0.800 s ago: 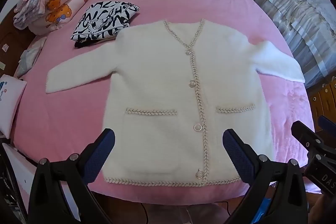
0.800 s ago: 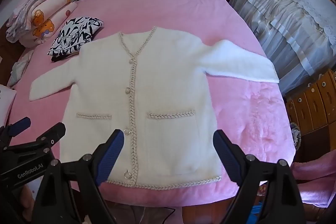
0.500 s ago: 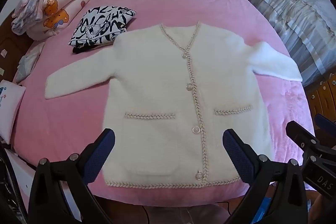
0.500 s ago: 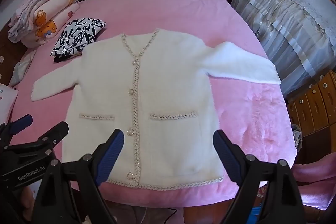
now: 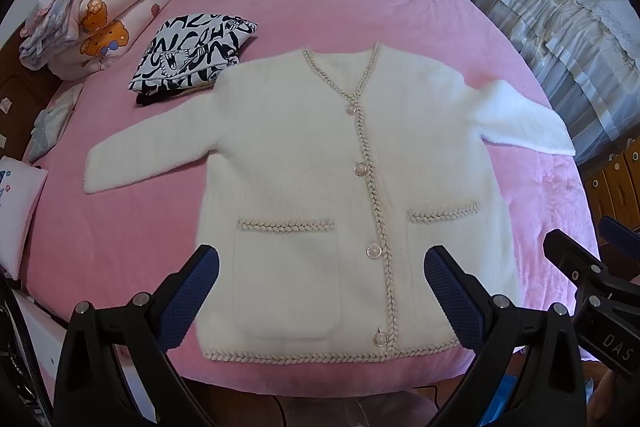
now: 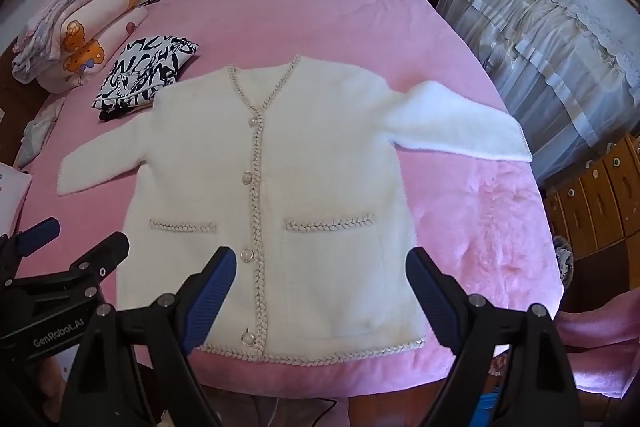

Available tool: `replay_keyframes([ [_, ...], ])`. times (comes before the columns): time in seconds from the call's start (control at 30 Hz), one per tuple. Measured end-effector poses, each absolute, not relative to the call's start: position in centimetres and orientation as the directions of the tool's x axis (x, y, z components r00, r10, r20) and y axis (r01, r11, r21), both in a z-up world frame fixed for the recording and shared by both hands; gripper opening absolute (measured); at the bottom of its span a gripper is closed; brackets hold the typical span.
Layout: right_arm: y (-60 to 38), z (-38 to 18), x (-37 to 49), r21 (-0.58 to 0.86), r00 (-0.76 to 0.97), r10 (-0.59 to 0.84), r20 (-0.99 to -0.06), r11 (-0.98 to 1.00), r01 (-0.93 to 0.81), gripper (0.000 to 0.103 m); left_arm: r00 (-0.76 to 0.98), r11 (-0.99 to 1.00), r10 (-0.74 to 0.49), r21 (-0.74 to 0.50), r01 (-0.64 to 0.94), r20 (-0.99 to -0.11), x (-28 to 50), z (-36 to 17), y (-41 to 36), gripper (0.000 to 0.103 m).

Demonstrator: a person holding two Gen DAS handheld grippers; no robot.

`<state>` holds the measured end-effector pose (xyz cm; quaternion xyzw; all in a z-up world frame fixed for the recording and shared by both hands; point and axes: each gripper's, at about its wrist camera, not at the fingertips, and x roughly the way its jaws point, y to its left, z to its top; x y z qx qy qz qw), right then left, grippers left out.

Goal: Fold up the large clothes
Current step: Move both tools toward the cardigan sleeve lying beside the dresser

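A white fluffy cardigan [image 5: 304, 163] with braided trim, pearl buttons and two front pockets lies flat and buttoned on the pink bed [image 5: 320, 7], both sleeves spread out. It also shows in the right wrist view [image 6: 320, 171]. My left gripper [image 5: 320, 267] is open and empty, hovering above the hem by the left pocket. My right gripper [image 6: 320, 267] is open and empty above the hem by the right pocket. Each gripper shows at the edge of the other's view.
A folded black-and-white patterned garment [image 5: 192, 59] lies by the cardigan's left shoulder. Folded pink quilts [image 5: 88, 11] are stacked at the far left. A covered piece of furniture [image 5: 560, 7] stands right of the bed, wooden drawers [image 6: 600, 203] below it.
Both grippers have moved slightly forward and down toward the cardigan's hem. The cardigan has not moved, and both grippers stay open.
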<state>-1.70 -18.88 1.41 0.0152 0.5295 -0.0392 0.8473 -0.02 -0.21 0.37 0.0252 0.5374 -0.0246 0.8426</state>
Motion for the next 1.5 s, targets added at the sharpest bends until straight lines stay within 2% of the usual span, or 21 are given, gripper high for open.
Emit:
replay_keyframes([
  [0.9, -17.0, 2.0, -1.3, -0.006, 0.443, -0.044, -0.896, 0.996, 0.088, 0.087, 0.408, 0.992, -0.036, 0.017, 0.126, -0.912, 1.2, 1.0, 0.8, 0.102],
  [1.23, -16.0, 2.0, -1.5, -0.026, 0.431, -0.078, -0.899, 0.992, 0.125, 0.087, 0.428, 0.976, -0.146, -0.06, 0.208, -0.892, 1.7, 2.1, 1.4, 0.102],
  [1.5, -15.0, 2.3, -1.7, -0.039, 0.446, -0.112, -0.888, 0.985, 0.171, 0.087, 0.441, 0.966, -0.122, -0.003, 0.259, -0.889, 2.9, 2.4, 1.7, 0.102],
])
